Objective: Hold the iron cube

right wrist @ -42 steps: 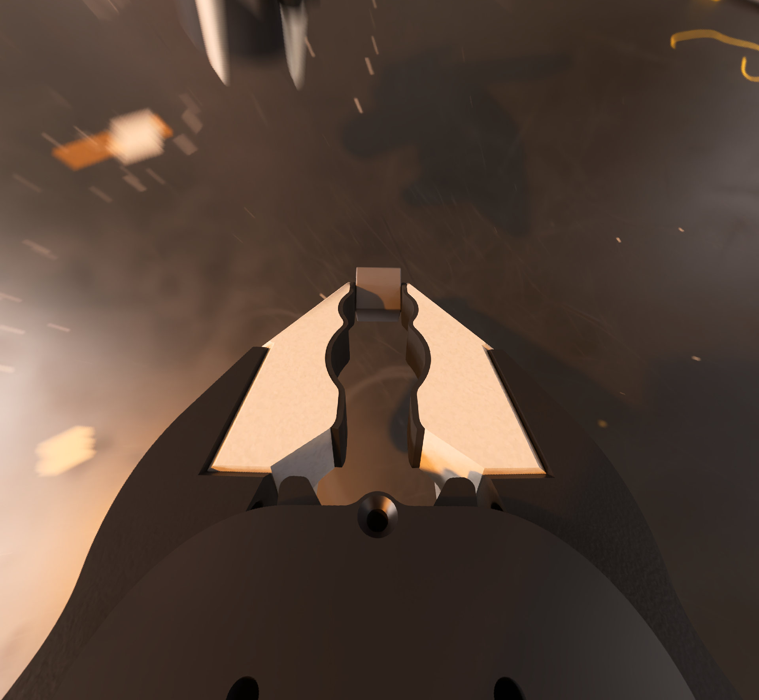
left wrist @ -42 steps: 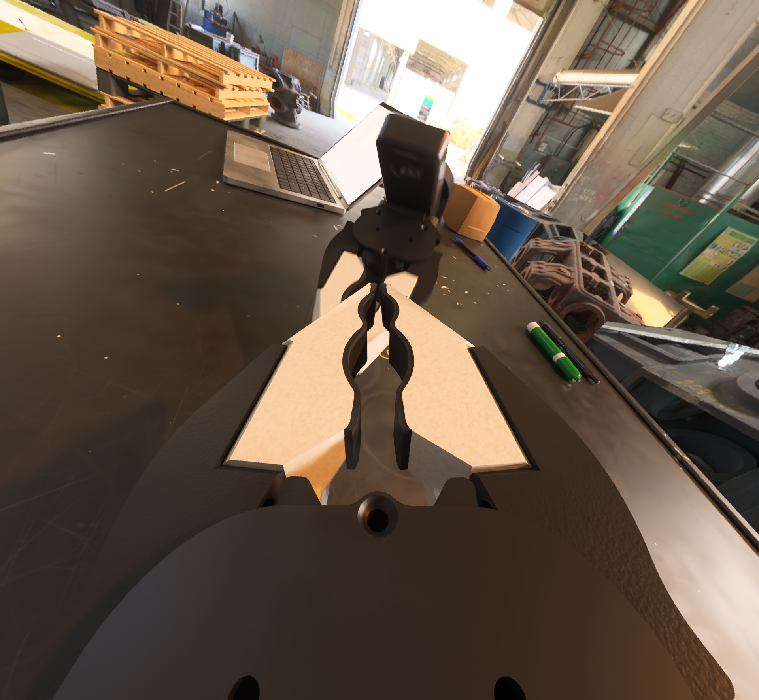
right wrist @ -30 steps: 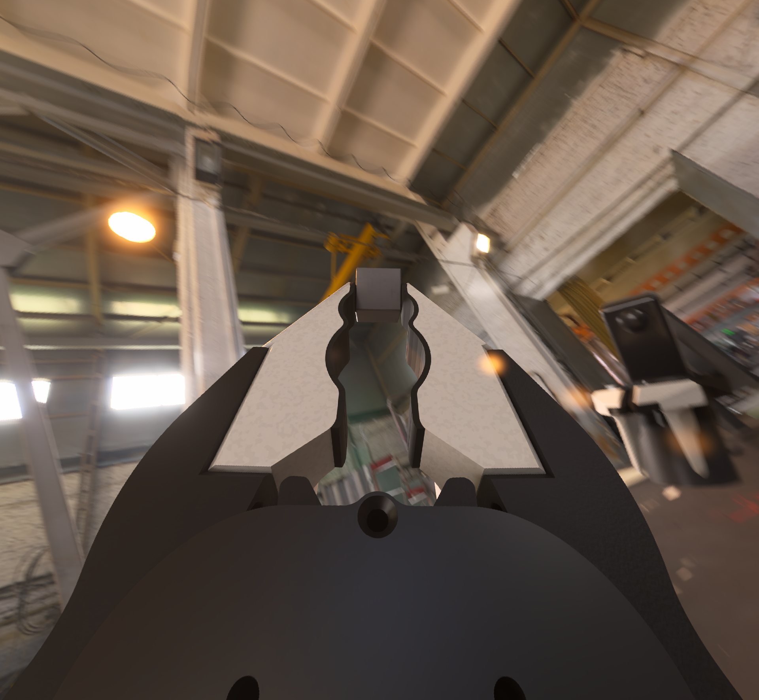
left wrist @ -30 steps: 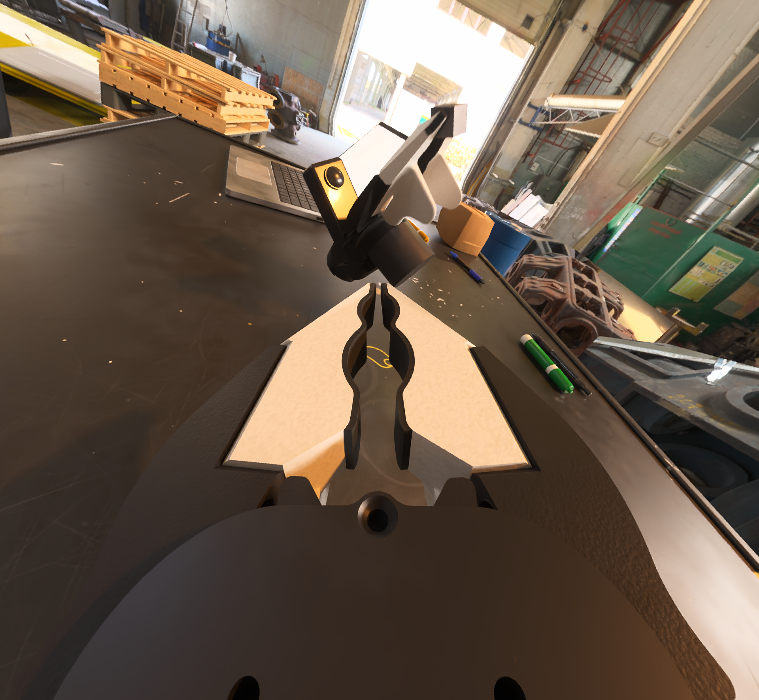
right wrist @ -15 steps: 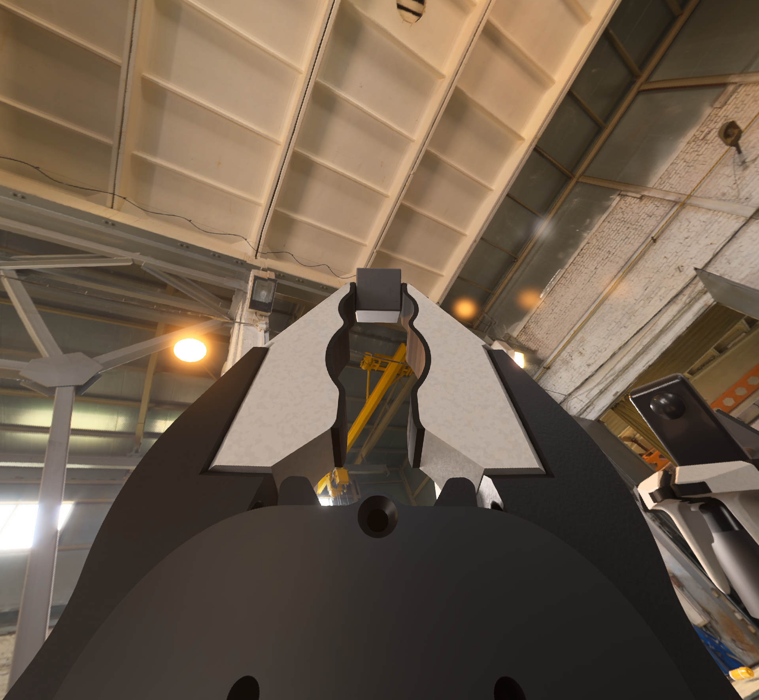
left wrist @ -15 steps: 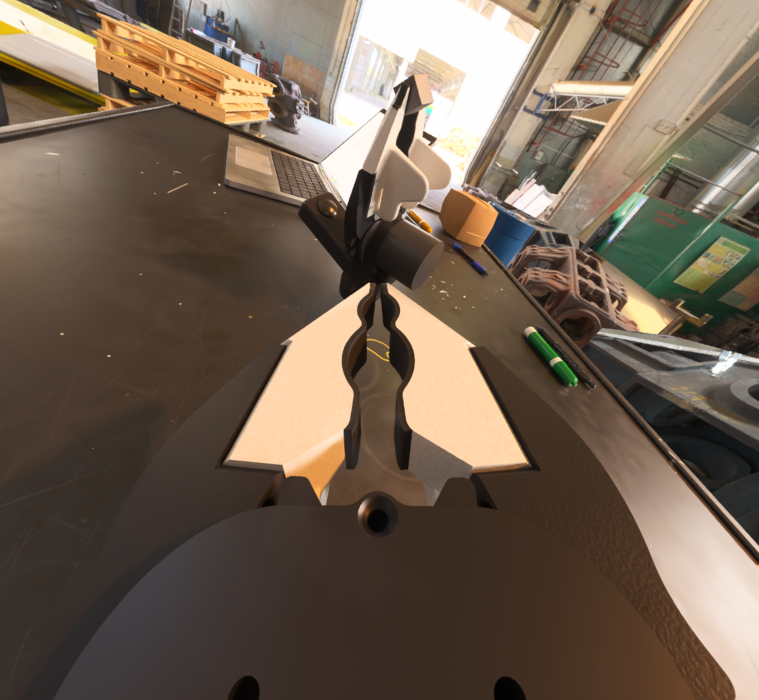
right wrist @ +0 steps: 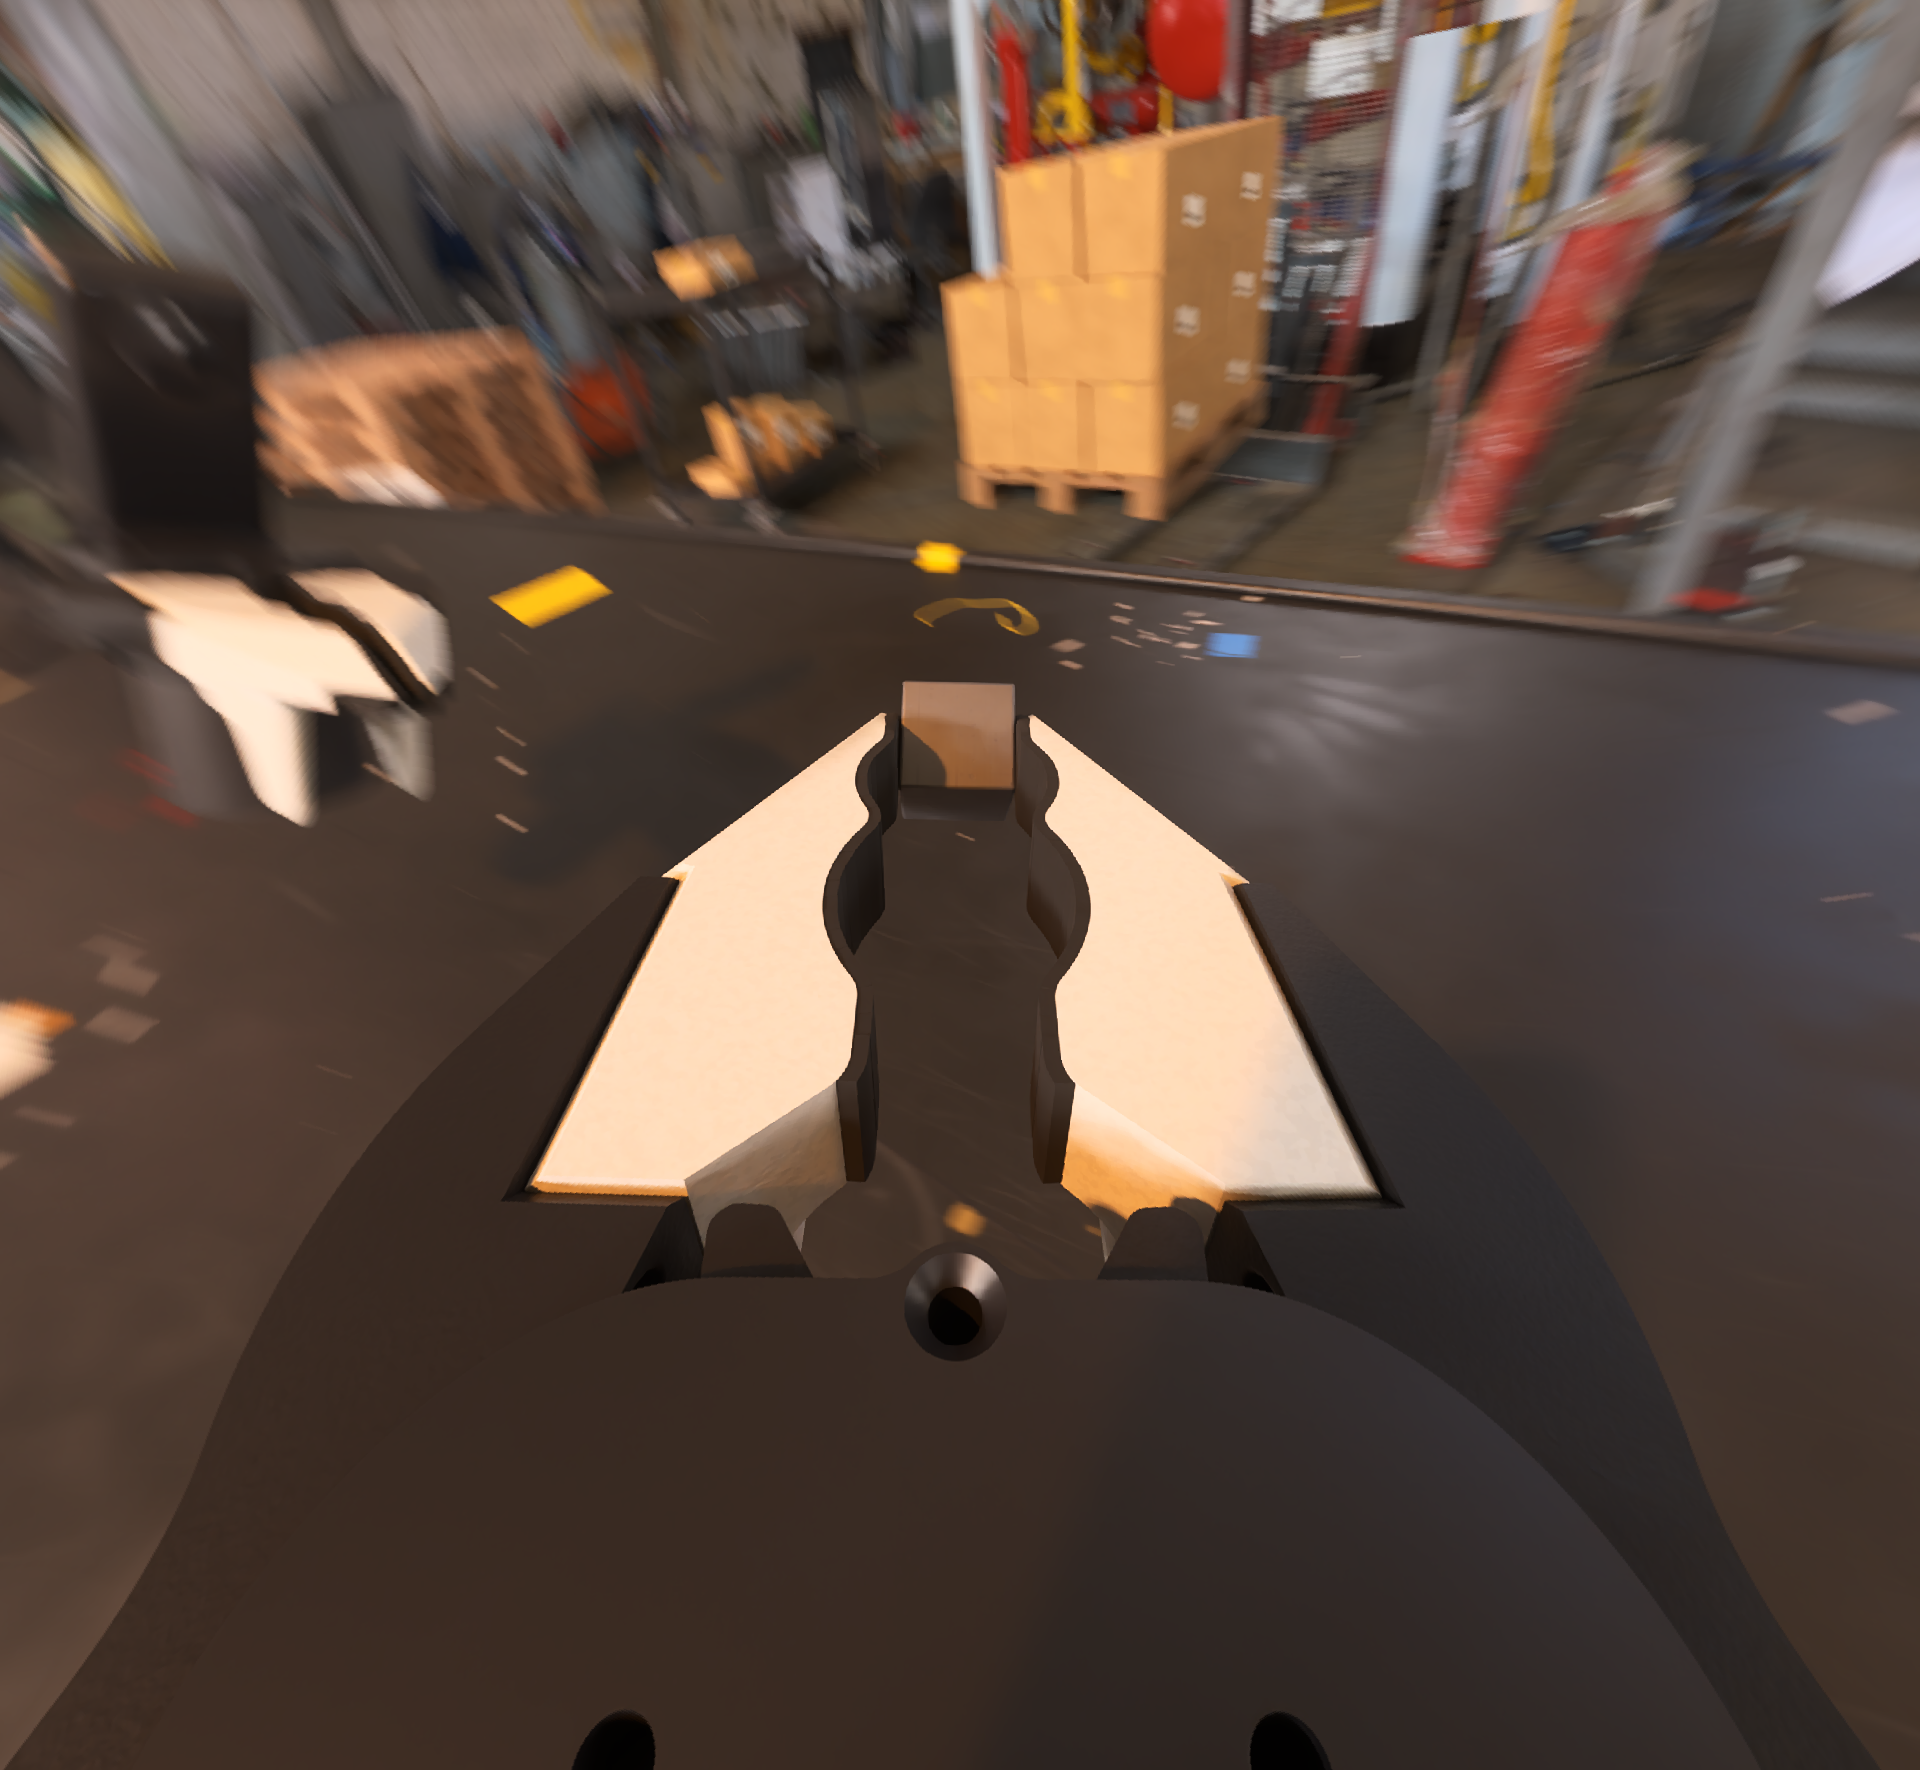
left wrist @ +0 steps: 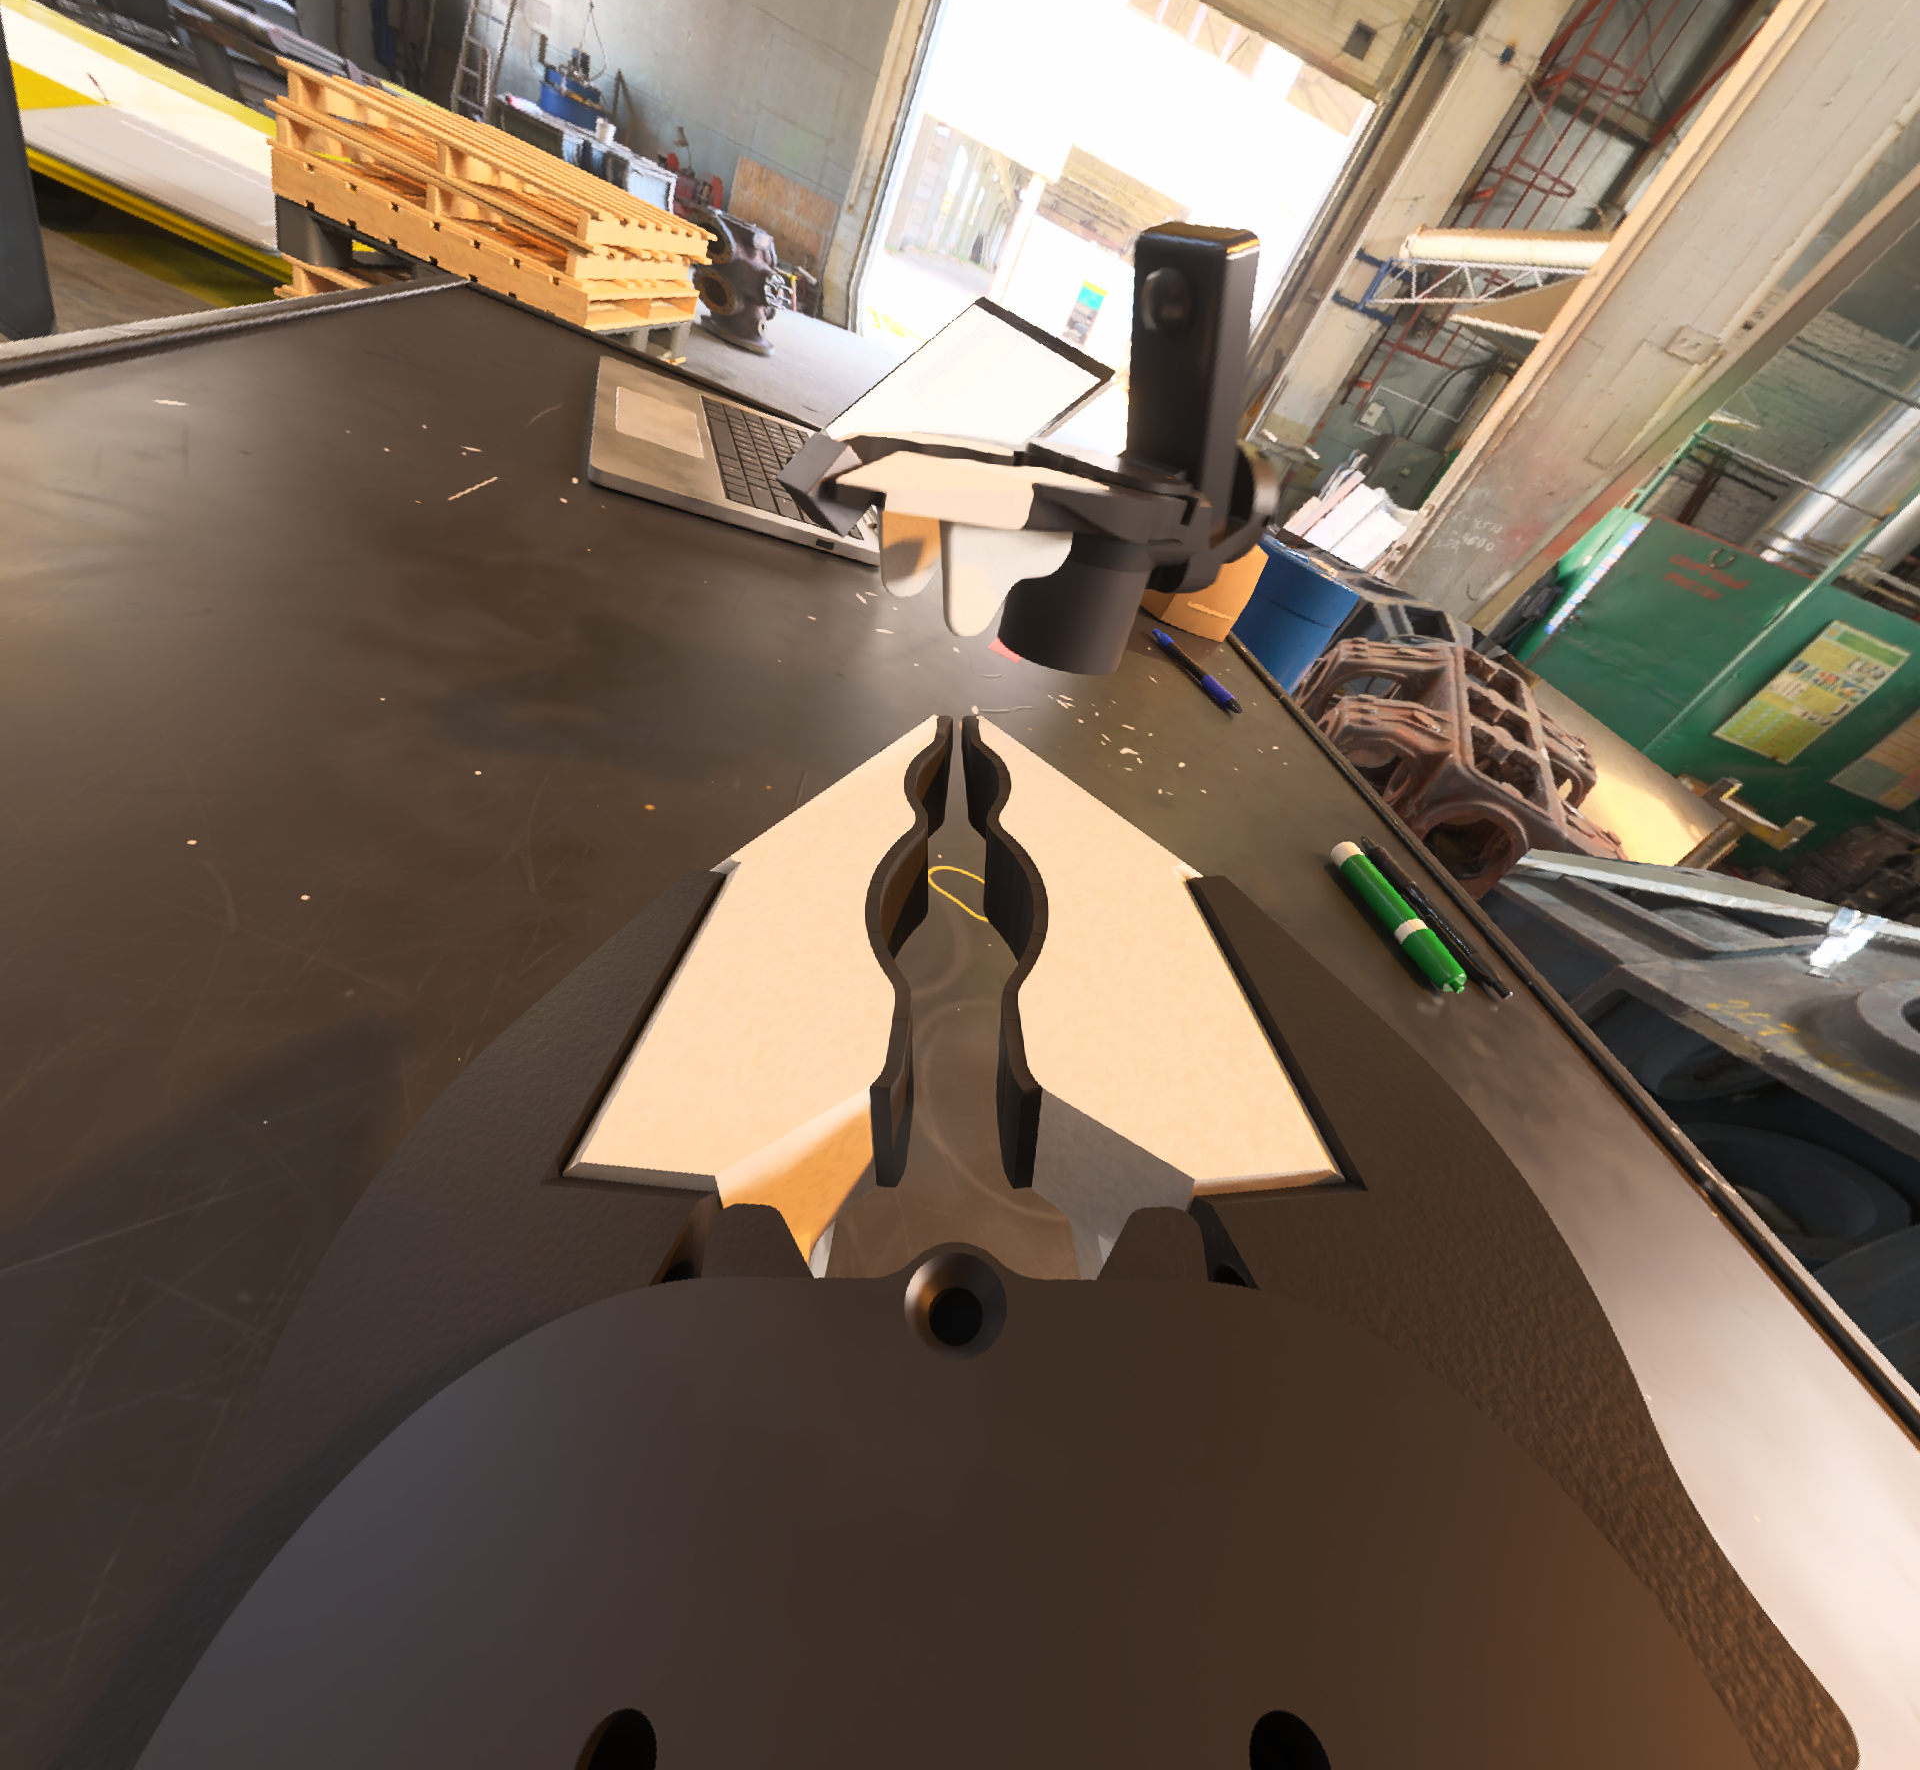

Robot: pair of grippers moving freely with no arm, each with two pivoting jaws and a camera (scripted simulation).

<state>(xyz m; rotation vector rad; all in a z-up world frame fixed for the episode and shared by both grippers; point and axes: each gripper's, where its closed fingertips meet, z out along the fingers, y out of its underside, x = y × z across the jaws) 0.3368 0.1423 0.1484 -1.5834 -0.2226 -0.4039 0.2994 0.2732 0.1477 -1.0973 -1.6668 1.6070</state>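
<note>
The iron cube (right wrist: pixel 956 749), small and grey-brown, sits clamped between the fingertips of my right gripper (right wrist: pixel 956 733), held in the air above the black table (right wrist: pixel 1455 889). In the left wrist view the right gripper (left wrist: pixel 821 479) hovers level above the table, its fingers pointing left, with a dark block at its tips. My left gripper (left wrist: pixel 956 733) is shut and empty, low over the table, nearer than the right one. It shows blurred at the left of the right wrist view (right wrist: pixel 281 671).
An open laptop (left wrist: pixel 727 453) lies at the far side. A cardboard box (left wrist: pixel 1210 593), a blue tub (left wrist: pixel 1294 619), a blue pen (left wrist: pixel 1195 671) and a green marker (left wrist: pixel 1397 915) lie along the table's right edge. A yellow rubber band (left wrist: pixel 956 889) lies under my left fingers.
My right gripper has swung from pointing up at the ceiling down to level over the table, still holding the cube. The left gripper has stayed shut and almost still.
</note>
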